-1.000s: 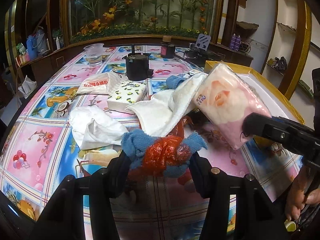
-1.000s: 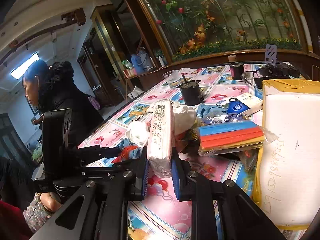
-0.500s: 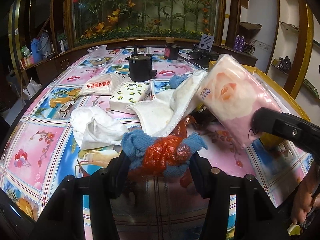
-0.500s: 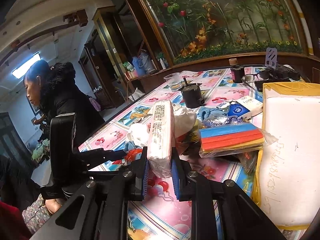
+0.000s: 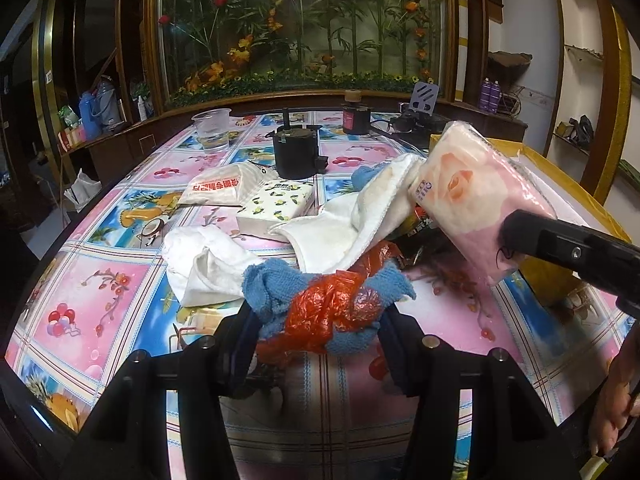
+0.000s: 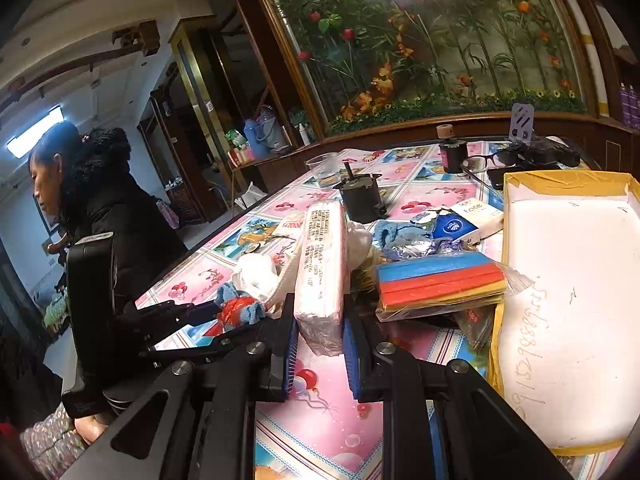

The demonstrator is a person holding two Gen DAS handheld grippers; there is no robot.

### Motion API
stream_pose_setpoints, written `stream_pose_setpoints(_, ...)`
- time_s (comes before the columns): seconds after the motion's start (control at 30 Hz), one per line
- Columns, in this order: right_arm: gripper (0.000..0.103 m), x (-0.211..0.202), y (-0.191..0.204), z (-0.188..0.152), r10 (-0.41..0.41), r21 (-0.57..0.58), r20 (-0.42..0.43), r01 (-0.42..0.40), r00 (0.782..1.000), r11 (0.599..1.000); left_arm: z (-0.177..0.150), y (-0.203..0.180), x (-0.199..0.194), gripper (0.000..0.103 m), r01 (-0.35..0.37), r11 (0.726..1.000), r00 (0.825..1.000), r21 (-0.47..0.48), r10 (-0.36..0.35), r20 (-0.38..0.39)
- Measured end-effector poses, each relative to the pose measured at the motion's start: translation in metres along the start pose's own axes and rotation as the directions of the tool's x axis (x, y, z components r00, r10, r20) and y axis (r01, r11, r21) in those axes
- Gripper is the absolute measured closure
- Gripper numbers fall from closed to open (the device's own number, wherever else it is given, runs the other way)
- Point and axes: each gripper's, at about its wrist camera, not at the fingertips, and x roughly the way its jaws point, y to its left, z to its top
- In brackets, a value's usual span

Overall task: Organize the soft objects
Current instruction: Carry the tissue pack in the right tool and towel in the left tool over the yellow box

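the left gripper (image 5: pixel 316 320) is clamped on a blue cloth bundle (image 5: pixel 320 308), the right gripper (image 6: pixel 320 344) on a tissue pack (image 6: pixel 322 268); both are held clear above the table (image 5: pixel 100 288), presumably for transfer toward the cardboard box (image 6: pixel 568 300).

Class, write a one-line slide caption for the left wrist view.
Left claw grips a blue cloth bundle while the right claw lifts a pink tissue pack over the cluttered table.

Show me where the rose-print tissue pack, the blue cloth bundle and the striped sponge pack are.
rose-print tissue pack (image 5: pixel 476 196), left wrist view, printed front face.
blue cloth bundle (image 5: pixel 268 284), left wrist view, its blue left fold.
striped sponge pack (image 6: pixel 438 280), right wrist view, red middle stripe.
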Motion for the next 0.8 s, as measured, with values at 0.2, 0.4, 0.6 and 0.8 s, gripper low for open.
stream_pose_setpoints(0.2, 0.081, -0.005, 0.0, -0.001, -0.01, 0.001, 0.017, 0.01, 1.0, 1.0, -0.001, -0.003, -0.004, 0.049, -0.012, 1.0, 1.0, 0.009, 0.012, 0.017)
stream_pose_setpoints(0.4, 0.081, -0.011, -0.013, 0.0, -0.002, 0.052, 0.029, 0.0, 1.0, 0.999, 0.008, -0.003, -0.001, 0.049, 0.06, 0.998, 0.998, -0.017, -0.059, 0.005)
stream_pose_setpoints(0.6, 0.081, -0.025, -0.027, 0.001, -0.033, 0.071, 0.055, 0.029, 0.998, 0.997, 0.029, -0.016, 0.001, 0.049, 0.147, 0.988, 0.989, -0.035, -0.146, 0.02)
stream_pose_setpoints(0.8, 0.082, -0.05, -0.049, 0.018, -0.028, 0.138, 0.108, 0.013, 0.994, 0.99, 0.056, -0.038, 0.001, 0.049, 0.212, 0.977, 0.977, -0.022, -0.212, 0.015)
